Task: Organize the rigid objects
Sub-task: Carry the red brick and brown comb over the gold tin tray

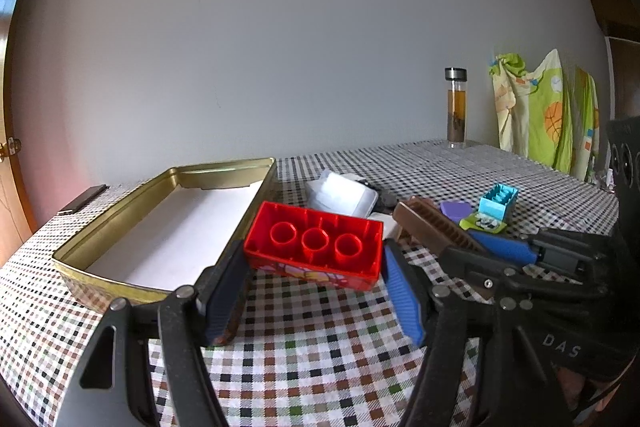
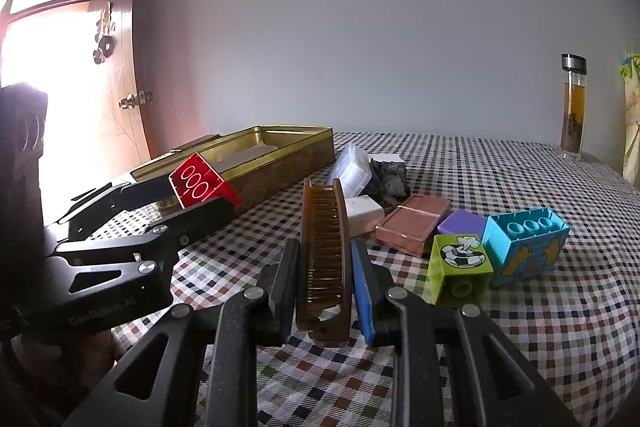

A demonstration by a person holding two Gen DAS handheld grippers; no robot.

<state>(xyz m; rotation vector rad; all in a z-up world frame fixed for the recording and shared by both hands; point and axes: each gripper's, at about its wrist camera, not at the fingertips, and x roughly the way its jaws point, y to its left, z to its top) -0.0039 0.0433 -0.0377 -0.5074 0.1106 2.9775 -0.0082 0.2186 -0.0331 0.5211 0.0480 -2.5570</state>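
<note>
My left gripper (image 1: 314, 263) is shut on a red brick (image 1: 314, 245), held hollow side up just right of the gold tin (image 1: 160, 183) and clear of the checked cloth. From the right wrist view the same left gripper (image 2: 200, 195) shows at the left with the red brick (image 2: 200, 183) beside the tin's wall (image 2: 280, 163). My right gripper (image 2: 324, 267) is shut on a brown comb (image 2: 324, 251), which points away along the fingers. In the left wrist view the right gripper (image 1: 476, 247) and comb (image 1: 432, 227) sit at the right.
Beyond the comb lie a clear plastic box (image 2: 352, 167), a white block (image 2: 362, 215), a pink box (image 2: 412, 223), a purple block (image 2: 460, 223), a green brick (image 2: 460, 267) and a cyan brick (image 2: 524, 247). A tea bottle (image 2: 574, 103) stands at the table's far right.
</note>
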